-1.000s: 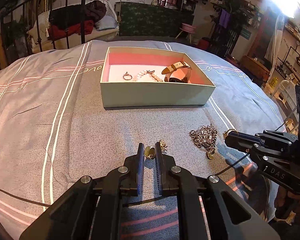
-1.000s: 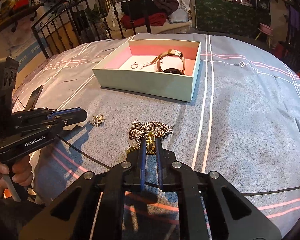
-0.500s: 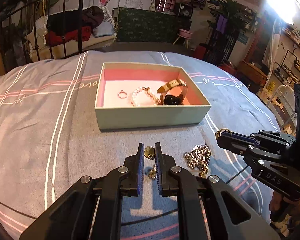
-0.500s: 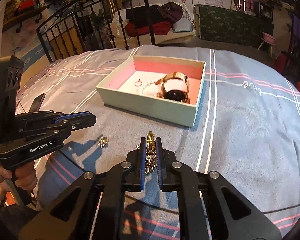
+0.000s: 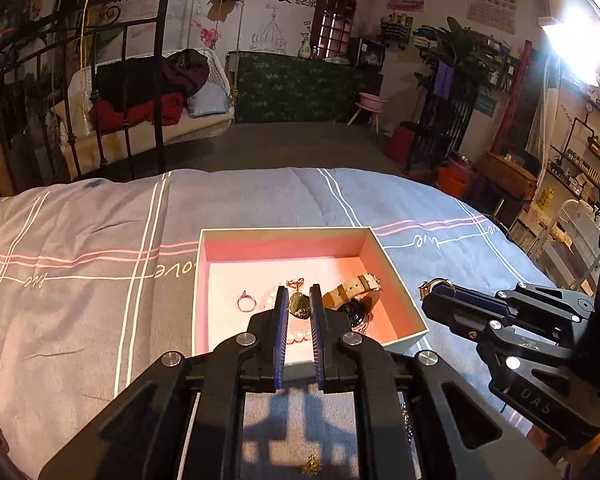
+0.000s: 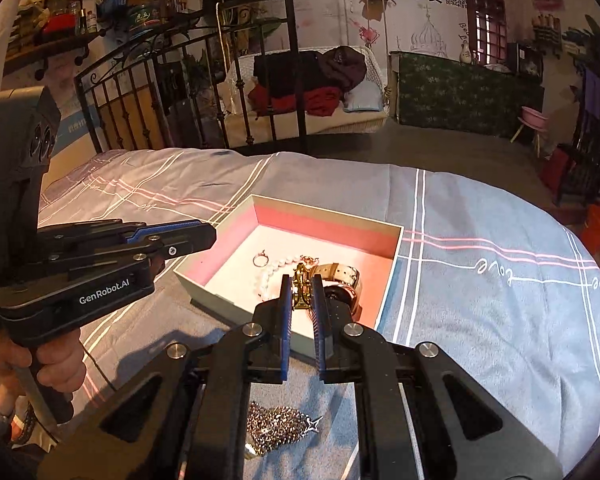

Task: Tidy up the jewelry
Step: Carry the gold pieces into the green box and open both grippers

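Gold is glinting between the jaws of both grippers, and I am reading each as pinched on a small piece of jewelry so it can be carried over the box wall instead of dragged across the bedspread. My left gripper is holding a dark gold pendant, jaws close together on it, tips poised above the pink-lined interior where the ring, pearl bracelet and watch are already lying. My right gripper is clamping a gold clasp at its tips, the silver chain trailing down near the cloth beneath it. I am keeping both tools level and pointing forward, left one over the box, right one at its near right side. One small gold charm is sitting on the cloth below my left tool, outside the box.
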`<state>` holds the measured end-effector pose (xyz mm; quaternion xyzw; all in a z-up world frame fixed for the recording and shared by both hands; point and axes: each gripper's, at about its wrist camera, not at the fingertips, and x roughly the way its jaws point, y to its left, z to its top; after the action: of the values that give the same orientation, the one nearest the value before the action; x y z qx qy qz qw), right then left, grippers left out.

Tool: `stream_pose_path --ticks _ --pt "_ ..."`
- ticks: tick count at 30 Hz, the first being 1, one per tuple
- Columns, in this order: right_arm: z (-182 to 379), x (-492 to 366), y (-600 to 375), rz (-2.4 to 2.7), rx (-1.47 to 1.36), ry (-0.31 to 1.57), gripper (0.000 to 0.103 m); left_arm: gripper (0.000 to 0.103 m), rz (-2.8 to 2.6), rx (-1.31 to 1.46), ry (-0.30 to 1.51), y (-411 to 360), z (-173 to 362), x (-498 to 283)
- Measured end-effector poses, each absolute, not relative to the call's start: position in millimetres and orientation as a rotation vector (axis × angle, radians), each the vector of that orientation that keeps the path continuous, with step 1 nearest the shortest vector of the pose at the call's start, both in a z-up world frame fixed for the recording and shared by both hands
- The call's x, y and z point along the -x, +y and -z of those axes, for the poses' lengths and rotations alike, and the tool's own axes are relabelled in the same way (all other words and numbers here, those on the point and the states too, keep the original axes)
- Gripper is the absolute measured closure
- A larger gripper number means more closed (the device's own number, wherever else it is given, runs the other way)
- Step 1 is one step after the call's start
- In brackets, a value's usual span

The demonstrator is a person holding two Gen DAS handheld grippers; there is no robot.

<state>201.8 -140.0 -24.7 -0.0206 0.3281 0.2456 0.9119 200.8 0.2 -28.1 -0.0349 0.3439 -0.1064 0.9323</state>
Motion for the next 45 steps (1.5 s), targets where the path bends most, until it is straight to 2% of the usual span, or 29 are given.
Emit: stream_pose_path --ticks 8,25,43,44,45 --pt "23 -224 -130 -0.528 0.048 0.673 0.093 0.092 0.192 0.081 0.706 -2 25 -224" --pt "39 -260 -119 -0.509 0.09 0.719 0.093 0.092 0.158 0.121 0.823 5 54 -263" --pt "62 -261 -108 -0.519 0.16 0.783 0.093 0.092 0.135 0.142 0.927 2 79 -275" --pt "63 -260 -107 -0.519 0.169 0.787 0.093 0.085 0.136 0.146 0.933 2 78 -276" --pt "63 -259 -106 -0.518 0.178 0.787 0.093 0.057 0.137 0.152 0.938 2 77 -276"
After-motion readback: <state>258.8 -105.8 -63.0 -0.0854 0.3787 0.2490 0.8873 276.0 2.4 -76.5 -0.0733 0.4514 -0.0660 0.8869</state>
